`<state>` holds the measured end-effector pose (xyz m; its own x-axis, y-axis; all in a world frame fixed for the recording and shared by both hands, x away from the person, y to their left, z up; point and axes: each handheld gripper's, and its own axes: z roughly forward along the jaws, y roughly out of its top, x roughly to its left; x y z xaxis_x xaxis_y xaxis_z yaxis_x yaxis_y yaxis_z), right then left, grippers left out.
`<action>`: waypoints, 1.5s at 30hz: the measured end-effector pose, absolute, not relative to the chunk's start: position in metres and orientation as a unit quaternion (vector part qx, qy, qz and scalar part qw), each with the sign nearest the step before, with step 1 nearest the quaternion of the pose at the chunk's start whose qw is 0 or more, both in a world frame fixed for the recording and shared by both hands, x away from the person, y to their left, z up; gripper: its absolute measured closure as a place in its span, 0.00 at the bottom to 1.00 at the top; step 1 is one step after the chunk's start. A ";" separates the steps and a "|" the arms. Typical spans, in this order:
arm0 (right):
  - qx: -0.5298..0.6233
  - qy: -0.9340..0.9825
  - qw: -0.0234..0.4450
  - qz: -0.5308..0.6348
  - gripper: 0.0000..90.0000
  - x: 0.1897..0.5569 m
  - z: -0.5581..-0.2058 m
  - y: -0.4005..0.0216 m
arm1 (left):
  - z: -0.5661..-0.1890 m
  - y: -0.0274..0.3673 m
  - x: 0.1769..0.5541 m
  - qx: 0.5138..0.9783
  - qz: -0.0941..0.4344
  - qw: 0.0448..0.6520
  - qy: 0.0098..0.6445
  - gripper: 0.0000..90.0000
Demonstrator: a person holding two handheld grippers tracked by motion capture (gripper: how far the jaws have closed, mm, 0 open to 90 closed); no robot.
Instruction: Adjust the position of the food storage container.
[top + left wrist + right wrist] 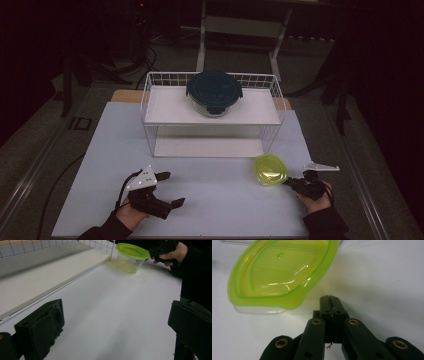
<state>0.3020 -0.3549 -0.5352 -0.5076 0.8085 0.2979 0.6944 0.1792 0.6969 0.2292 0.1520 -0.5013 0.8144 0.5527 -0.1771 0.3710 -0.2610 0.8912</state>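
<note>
Container with green lid (270,170) on table (210,200) before wire rack (212,112), not yet lifted | right gripper (329,300) closed, empty, just beside it | left gripper (172,189) wide, idle.

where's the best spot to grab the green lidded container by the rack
Probably at the lid's overhanging rim of the green-lidded container, coming in level from the right claw's side. The lid juts past the clear tub, giving a thin lip the jaws could pinch. That claw sits shut just short of it, so it would have to open first.
</note>
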 end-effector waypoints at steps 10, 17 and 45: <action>0.460 0.788 0.047 0.407 1.00 0.298 -0.534 -0.330 | -0.501 0.152 0.229 0.790 0.084 0.533 0.293 0.00; 0.448 0.796 0.052 0.404 1.00 0.298 -0.530 -0.327 | -0.501 0.153 0.229 0.788 0.084 0.534 0.293 0.00; 0.425 0.811 0.036 0.401 1.00 0.307 -0.533 -0.301 | -0.501 0.153 0.229 0.790 0.083 0.533 0.291 0.00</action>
